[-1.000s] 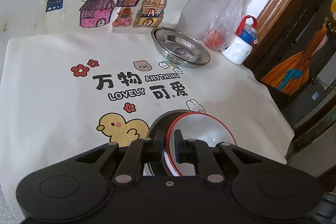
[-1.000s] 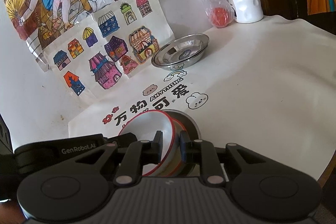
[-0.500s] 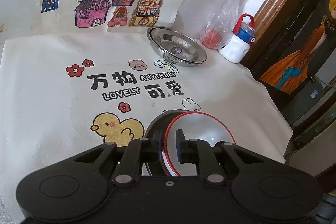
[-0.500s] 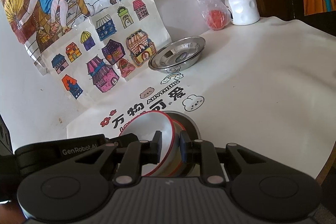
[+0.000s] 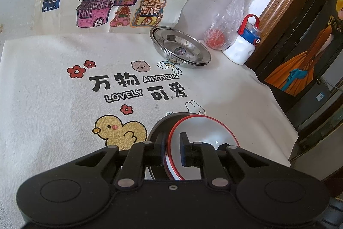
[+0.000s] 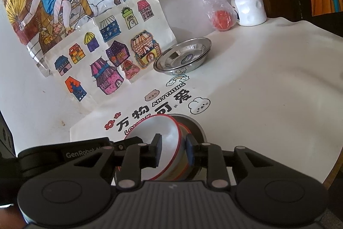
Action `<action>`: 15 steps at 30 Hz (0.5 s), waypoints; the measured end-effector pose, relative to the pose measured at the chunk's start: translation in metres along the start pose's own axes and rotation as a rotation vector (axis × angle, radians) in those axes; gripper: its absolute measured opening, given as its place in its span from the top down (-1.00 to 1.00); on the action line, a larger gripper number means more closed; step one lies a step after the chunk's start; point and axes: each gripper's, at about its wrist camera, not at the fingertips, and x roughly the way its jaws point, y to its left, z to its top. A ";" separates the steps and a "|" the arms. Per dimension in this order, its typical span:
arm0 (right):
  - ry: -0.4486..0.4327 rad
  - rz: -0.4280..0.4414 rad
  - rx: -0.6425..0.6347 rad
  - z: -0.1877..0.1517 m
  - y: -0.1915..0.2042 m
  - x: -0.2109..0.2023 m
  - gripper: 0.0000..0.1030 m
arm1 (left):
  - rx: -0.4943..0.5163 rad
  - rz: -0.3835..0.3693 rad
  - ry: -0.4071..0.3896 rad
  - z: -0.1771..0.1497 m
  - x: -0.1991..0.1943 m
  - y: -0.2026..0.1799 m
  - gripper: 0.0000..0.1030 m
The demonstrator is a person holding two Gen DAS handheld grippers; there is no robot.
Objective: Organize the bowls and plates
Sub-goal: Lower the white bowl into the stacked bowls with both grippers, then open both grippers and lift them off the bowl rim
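**Both grippers pinch the red-rimmed bowl**

Your left hand-held gripper (image 5: 173, 148) and right hand-held gripper (image 6: 173, 150) are each closed on the rim of the red-rimmed bowl (image 5: 205, 132), low over the table (image 5: 53, 100). It looks light, rigid and slick, so grip the rim squarely. The steel plates (image 5: 181, 47) sit well apart, ahead.
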 end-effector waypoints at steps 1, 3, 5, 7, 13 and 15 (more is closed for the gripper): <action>0.000 0.003 0.002 0.000 0.000 0.000 0.45 | 0.000 0.000 0.000 0.000 0.000 0.000 0.74; 0.001 0.012 0.011 0.000 -0.001 0.000 0.44 | 0.000 0.000 0.000 0.000 0.000 0.000 0.74; -0.001 0.016 0.016 0.000 -0.002 0.000 0.44 | -0.001 -0.001 0.001 0.000 0.000 0.000 0.74; -0.003 0.019 0.019 0.000 -0.003 -0.001 0.35 | -0.001 -0.001 0.000 0.001 0.000 0.001 0.74; -0.036 0.007 0.029 0.002 -0.008 -0.007 0.09 | -0.007 -0.009 0.006 0.000 0.001 0.001 0.68; -0.040 -0.005 0.030 0.002 -0.009 -0.007 0.08 | -0.006 -0.009 0.006 0.000 0.001 0.001 0.67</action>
